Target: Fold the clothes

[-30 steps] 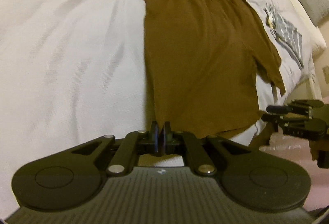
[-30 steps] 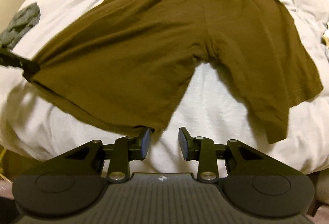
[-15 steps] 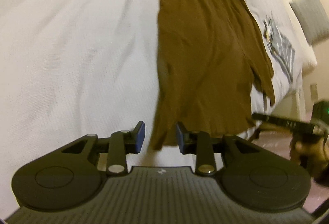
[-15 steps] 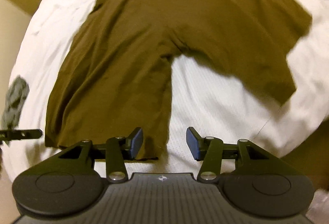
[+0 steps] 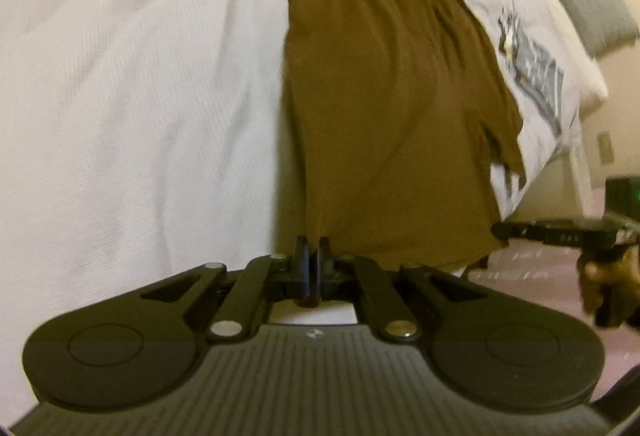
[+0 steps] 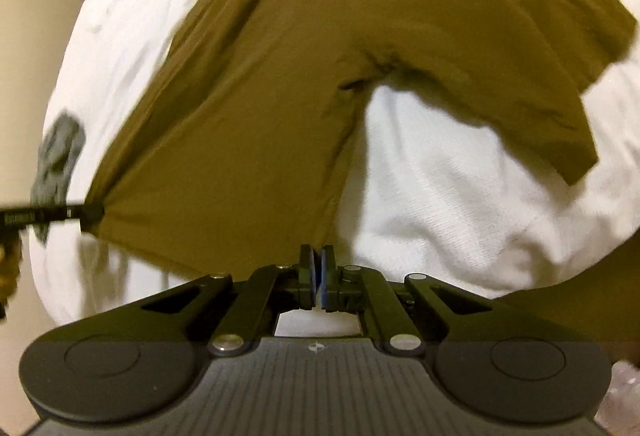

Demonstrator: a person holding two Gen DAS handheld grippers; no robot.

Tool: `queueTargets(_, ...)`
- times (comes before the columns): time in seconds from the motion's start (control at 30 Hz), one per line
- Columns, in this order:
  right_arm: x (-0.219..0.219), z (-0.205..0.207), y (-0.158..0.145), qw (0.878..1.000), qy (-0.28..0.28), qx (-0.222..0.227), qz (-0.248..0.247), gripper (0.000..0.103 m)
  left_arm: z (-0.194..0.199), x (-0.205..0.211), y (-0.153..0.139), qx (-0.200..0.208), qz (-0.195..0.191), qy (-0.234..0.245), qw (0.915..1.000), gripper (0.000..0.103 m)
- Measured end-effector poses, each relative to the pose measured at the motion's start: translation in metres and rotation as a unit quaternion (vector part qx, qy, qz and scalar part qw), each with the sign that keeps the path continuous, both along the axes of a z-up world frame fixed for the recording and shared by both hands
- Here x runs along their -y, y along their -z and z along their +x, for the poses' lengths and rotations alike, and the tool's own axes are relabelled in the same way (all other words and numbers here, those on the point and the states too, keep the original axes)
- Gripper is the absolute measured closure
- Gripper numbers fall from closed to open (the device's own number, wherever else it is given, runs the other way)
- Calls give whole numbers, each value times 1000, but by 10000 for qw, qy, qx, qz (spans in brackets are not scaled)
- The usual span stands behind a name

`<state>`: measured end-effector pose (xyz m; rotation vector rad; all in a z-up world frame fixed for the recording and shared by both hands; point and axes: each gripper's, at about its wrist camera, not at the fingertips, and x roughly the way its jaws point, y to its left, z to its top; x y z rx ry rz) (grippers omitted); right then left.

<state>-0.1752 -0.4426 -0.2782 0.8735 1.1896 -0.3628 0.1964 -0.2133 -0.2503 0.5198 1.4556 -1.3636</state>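
Brown shorts are held by two corners of one leg on a white bed.

The brown shorts point(image 5: 384, 108) are spread flat on the white bed point(image 5: 120, 76), with the waistband far away and the leg hems near. The left hand-held gripper point(image 5: 311, 268) is pinched shut on the outer hem corner of the left leg. The right hand-held gripper point(image 6: 318, 268) is pinched shut on the inner hem corner of the same leg. The long way of the shorts runs straight ahead from both. The other leg point(image 6: 520, 84) lies loose to the right, nearer the right one. A patterned cloth point(image 5: 532, 68) and a grey pillow point(image 5: 592, 8) are seen farther off, by a cream wall.
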Motion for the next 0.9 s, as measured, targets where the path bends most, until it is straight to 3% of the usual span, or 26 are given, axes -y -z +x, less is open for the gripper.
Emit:
queueTargets(0.23,-9,10,22,9985,-211,-491,-132,98,-13,-9,33,203,469,99,9986,101)
queueTargets(0.37,-12,-2,17,9964,-265,-776,-227,83,-11,-22,19,439,463,70,9979,101)
queueTargets(0.53,6,-36,-10,9949,50,-779,-642,83,-25,-14,-19,954,52,218,9952,101)
queueTargets(0.6,26,-47,-24,9931,223,-722,-894,78,-42,-1,-34,1193,-179,445,9917,93)
queueTargets(0.73,83,-68,-52,9870,478,-597,-1411,64,-94,41,-61,1658,-764,1099,9770,81)
queueTargets(0.9,173,-81,-57,9840,335,-428,-1696,59,-186,90,-78,2105,-1398,2081,9449,75)
